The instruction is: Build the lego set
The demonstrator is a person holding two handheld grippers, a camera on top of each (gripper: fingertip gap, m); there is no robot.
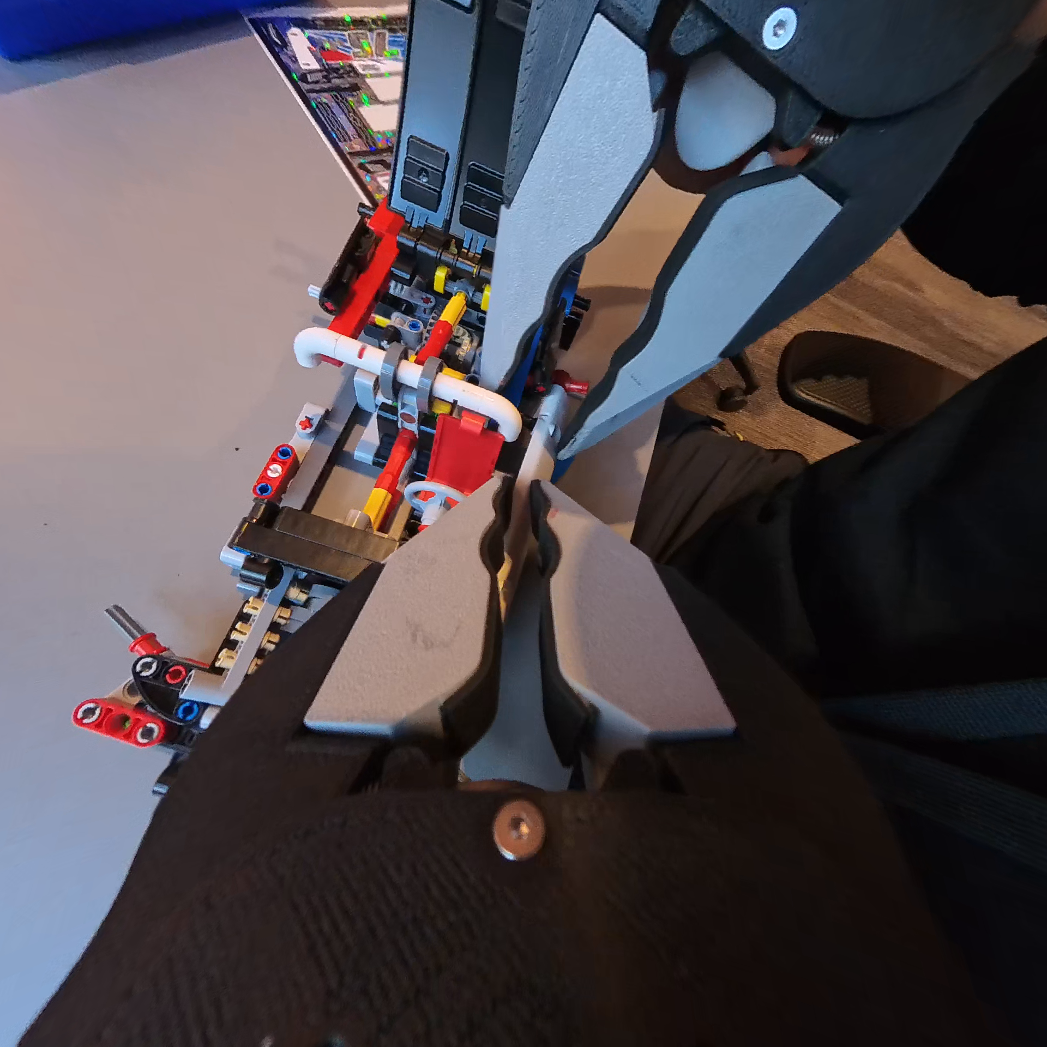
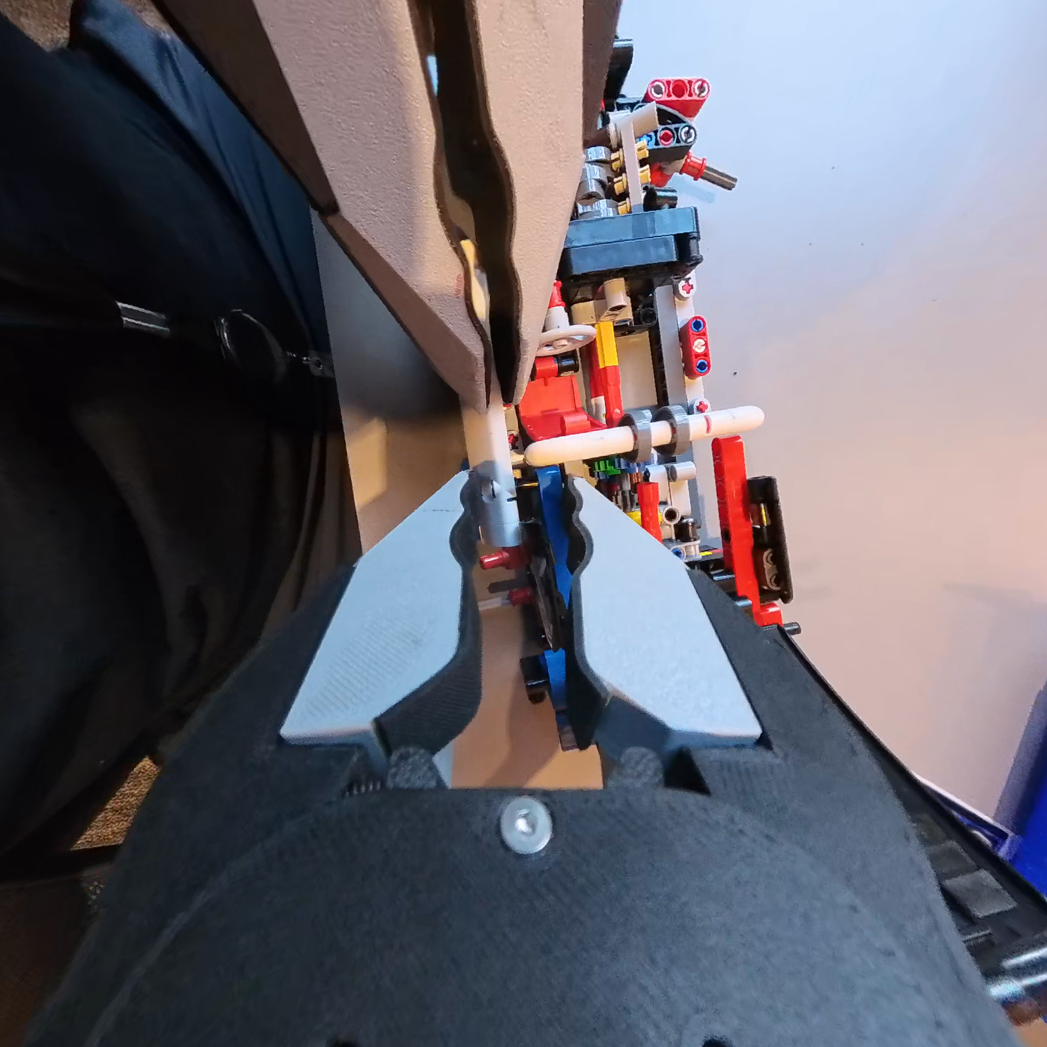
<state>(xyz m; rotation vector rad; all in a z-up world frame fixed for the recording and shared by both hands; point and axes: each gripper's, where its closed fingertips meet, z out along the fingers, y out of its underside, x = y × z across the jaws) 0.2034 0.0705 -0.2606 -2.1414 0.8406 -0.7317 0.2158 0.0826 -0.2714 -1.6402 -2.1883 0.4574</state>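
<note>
The lego model (image 1: 362,453), a long vehicle frame of grey, red, yellow and black parts with a white bar across it, lies on the grey table (image 1: 141,283). It also shows in the right wrist view (image 2: 640,351). My left gripper (image 1: 518,487) is shut on a light grey beam (image 1: 545,436) on the model's side nearest the table edge. My right gripper (image 2: 520,484) faces it from the other end, closed on a grey connector (image 2: 498,510) and a blue piece (image 2: 552,510) on that same side. Each gripper shows in the other's view, the right one (image 1: 532,416) and the left one (image 2: 496,399).
An instruction booklet (image 1: 345,90) lies on the table behind the model. A blue bin (image 1: 85,28) stands at the back, also seen in the right wrist view (image 2: 1025,793). A person's dark clothing (image 1: 850,566) and a chair base (image 1: 821,379) are beyond the table edge. Only a small space, under 4 cm, lies between the two pairs of fingers.
</note>
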